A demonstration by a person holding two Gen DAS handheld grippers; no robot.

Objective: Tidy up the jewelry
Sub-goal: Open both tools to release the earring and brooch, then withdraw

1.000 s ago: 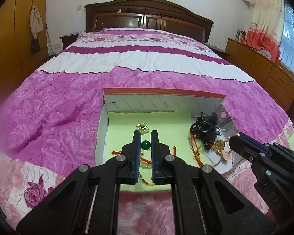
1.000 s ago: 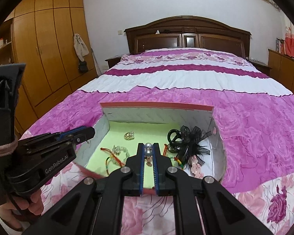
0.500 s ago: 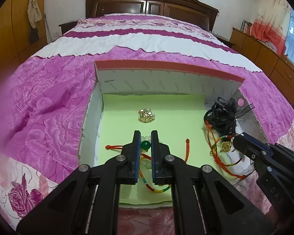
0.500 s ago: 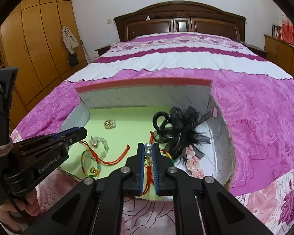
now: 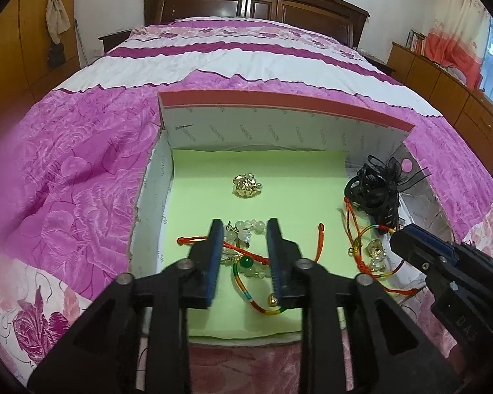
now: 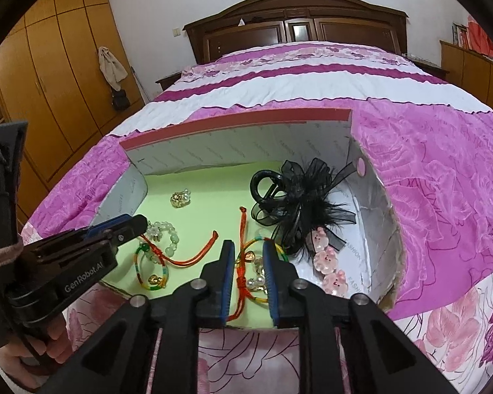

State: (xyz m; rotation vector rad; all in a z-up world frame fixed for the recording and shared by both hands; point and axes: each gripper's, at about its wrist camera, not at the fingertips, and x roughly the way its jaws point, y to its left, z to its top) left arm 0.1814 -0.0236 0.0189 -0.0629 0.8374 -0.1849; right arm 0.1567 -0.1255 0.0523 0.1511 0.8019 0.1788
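A cardboard box (image 5: 279, 101) with a red rim and a pale green liner lies on the bed. My left gripper (image 5: 245, 226) hangs low over its near left part, and its jaws are opening. A clear-bead bracelet (image 5: 246, 229) and a red cord with a green bead (image 5: 246, 261) lie on the liner between the fingers, untouched by the pads. My right gripper (image 6: 248, 246) is also opening, over a red and rainbow cord bracelet (image 6: 241, 275) with a gold charm that rests loose between its fingers. In each wrist view the other gripper shows at the side: the right one (image 5: 410, 241), the left one (image 6: 138, 223).
A gold ornament (image 5: 245, 185) sits mid-liner. A black bow hair clip (image 6: 299, 197) and a pink piggy clip (image 6: 327, 262) lie by the box's right wall (image 6: 378, 216). A magenta floral bedspread (image 5: 82, 170) surrounds the box. A hand (image 6: 54, 348) holds the left gripper.
Both grippers came down into the box, each shut on a bracelet. Their jaws have now parted, and the bracelets lie on the green liner.
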